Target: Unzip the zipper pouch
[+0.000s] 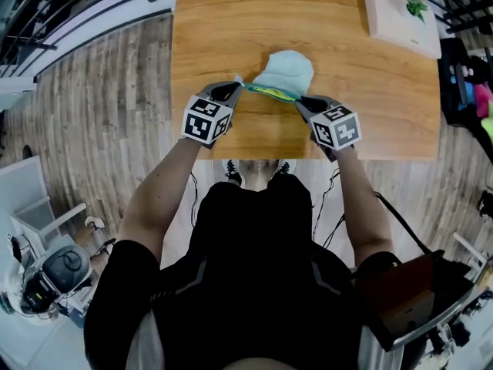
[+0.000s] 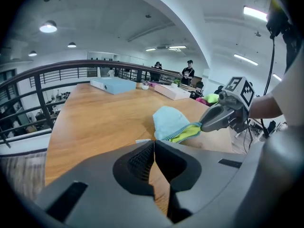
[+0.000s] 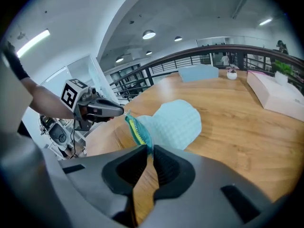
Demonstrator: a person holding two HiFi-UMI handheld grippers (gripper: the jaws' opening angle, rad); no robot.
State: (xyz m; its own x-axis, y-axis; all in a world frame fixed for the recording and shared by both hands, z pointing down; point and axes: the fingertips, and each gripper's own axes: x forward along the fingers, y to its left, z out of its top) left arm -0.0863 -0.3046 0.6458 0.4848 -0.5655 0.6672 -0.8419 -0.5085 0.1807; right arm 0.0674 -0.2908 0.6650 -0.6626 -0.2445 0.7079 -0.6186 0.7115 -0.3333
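Light wooden table (image 1: 231, 21). Light blue quilted fabric zipper pouch (image 1: 285, 72) over its near part, stretched between both grippers, mouth partly open with yellow-green lining showing. Left gripper (image 1: 237, 87): jaws pressed together, pinching a thin pale tab (image 2: 142, 140) at the pouch's left end. Right gripper (image 1: 300, 101): jaws clamped on the teal zipper edge at its right end.

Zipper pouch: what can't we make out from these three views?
- Zipper slider: in no view; the right gripper pinches the zipper pouch edge and its fingers cover that spot.
- Contents: only a yellow-green lining strip shows; fabric hides the rest.
- What the left gripper holds: its own view shows just a white tab above its shut fingers.
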